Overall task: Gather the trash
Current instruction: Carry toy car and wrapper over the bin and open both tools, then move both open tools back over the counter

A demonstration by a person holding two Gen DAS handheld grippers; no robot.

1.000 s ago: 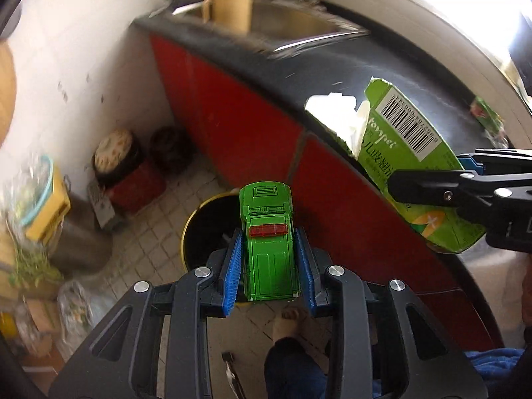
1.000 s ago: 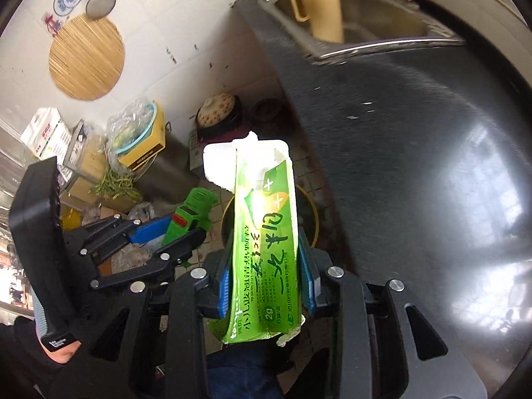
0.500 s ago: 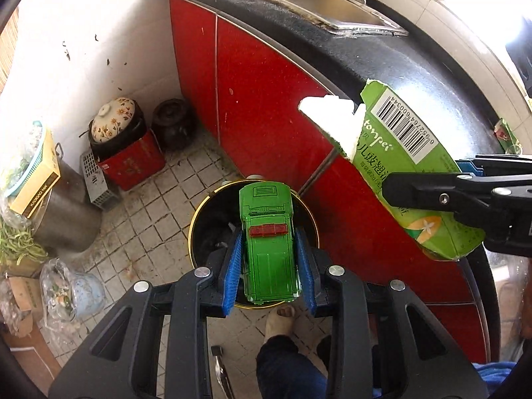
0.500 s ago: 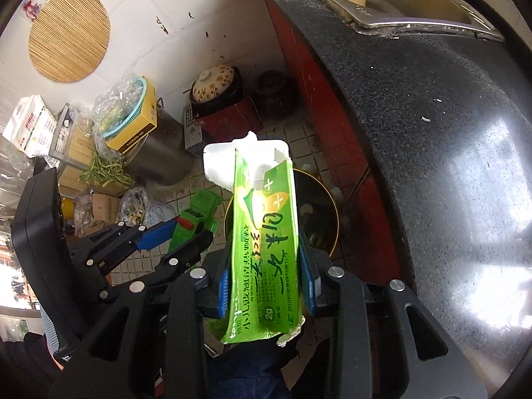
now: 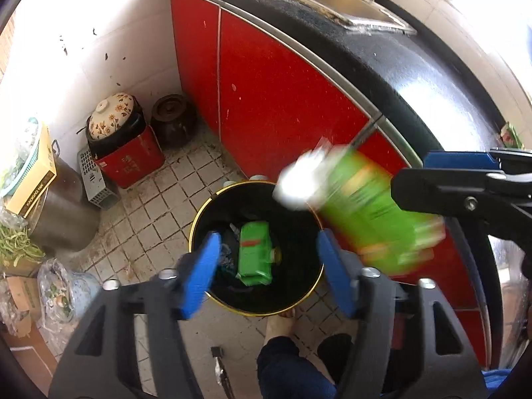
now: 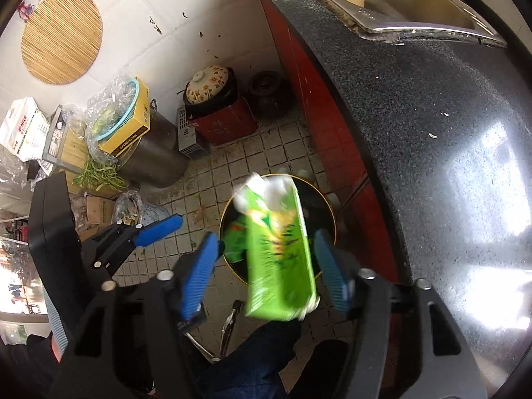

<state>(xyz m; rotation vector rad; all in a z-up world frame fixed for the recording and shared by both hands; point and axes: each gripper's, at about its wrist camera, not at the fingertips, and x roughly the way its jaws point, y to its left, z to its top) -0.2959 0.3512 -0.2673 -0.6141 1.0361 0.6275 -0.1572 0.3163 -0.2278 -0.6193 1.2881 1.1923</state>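
Observation:
A black trash bin with a gold rim [image 5: 199,219] [image 6: 327,199] stands on the tiled floor by the red cabinet. My left gripper [image 5: 267,272] is open above it, and a green toy car [image 5: 254,254] lies inside the bin. My right gripper [image 6: 266,266] is open too. The green carton [image 6: 281,259] is blurred in mid-air between its blue fingers, loose above the bin. It also shows in the left wrist view [image 5: 365,219], beside the right gripper's fingers [image 5: 462,159].
Red cabinet doors [image 5: 282,99] and a dark countertop [image 6: 415,116] with a sink [image 6: 415,3] run along the right. A floral-lidded pot on a red box [image 5: 116,133], a dark pot [image 5: 171,116], a steel pot [image 6: 156,156], bags and boxes crowd the left. A person's leg [image 5: 286,365] is below.
Both grippers have opened over the bin. The green toy car has dropped into the bin. The carton has left the right gripper's hold and is falling.

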